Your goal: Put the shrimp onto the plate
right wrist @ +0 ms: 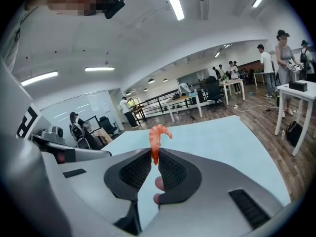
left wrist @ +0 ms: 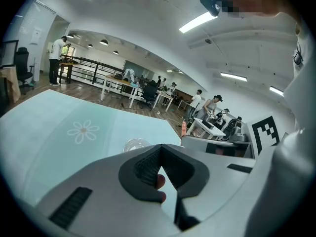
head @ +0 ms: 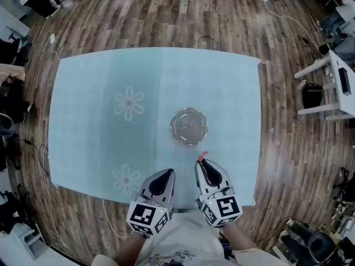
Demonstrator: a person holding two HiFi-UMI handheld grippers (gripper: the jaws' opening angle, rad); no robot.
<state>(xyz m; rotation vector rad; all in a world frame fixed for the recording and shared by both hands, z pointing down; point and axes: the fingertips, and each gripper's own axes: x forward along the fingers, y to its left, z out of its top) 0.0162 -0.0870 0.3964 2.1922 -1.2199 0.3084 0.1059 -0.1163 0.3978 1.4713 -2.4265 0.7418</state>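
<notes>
With the right gripper (right wrist: 154, 158) clamped on only the tip of the shrimp (right wrist: 158, 136), it may slip free short of the plate (head: 189, 126); the left gripper (left wrist: 160, 151) has its jaws together, empty.

The plate (head: 189, 126) is set on the table (head: 83, 93), right of centre. The shrimp (head: 202, 156) is held just nearer than the plate, in the right gripper (head: 201, 163). The left gripper (head: 166, 174) is positioned beside it, to the left.

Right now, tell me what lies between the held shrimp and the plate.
Only a bare strip of blue tablecloth separates the shrimp in the right gripper from the glass plate, seen in the head view.
</notes>
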